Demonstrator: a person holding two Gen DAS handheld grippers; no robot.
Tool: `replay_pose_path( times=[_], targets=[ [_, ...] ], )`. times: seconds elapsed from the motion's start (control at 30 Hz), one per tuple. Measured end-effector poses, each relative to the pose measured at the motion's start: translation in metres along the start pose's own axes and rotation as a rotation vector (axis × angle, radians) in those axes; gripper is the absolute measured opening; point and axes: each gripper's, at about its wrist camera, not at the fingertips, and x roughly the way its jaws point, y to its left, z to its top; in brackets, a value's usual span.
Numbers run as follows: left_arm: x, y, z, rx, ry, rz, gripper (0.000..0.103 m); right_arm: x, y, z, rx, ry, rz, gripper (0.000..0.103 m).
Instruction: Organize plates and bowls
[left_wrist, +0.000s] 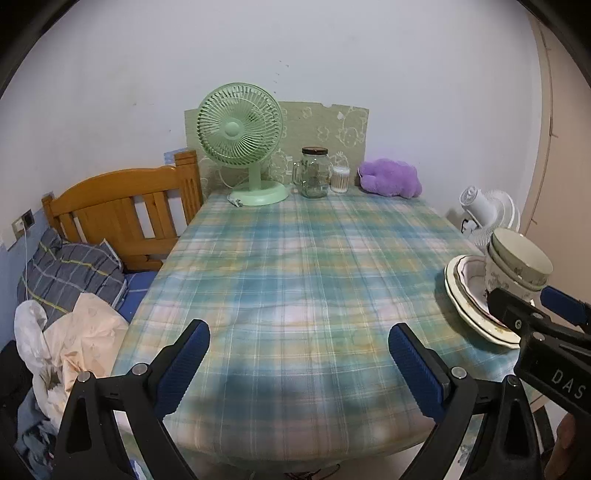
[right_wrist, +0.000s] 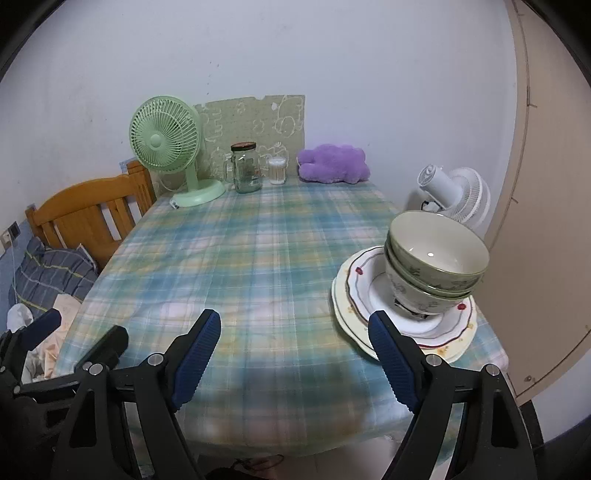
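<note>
We hold both the left gripper (left_wrist: 297, 354) and the right gripper (right_wrist: 297, 345) spread wide and empty above the plaid tablecloth (right_wrist: 240, 258), stacked bowls (right_wrist: 436, 266) on plates (right_wrist: 354, 291) beside the right gripper's right finger.

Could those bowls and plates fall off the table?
Maybe. The stack of plates sits close to the table's right edge, so a nudge might push it off. The bowls on top lean to one side and could tip if bumped. The right gripper is open and empty, with one finger right by the plates, so it might knock them.
</note>
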Motion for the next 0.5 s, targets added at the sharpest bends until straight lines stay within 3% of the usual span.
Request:
replay_pose_path(
  times=[0.5],
  targets=[
    [-0.016,0.002,-0.002,-0.034,-0.053,0.015,0.103,-0.012,-0.005,-0.01,-0.012,-0.019,-0.002,0.085]
  ],
)
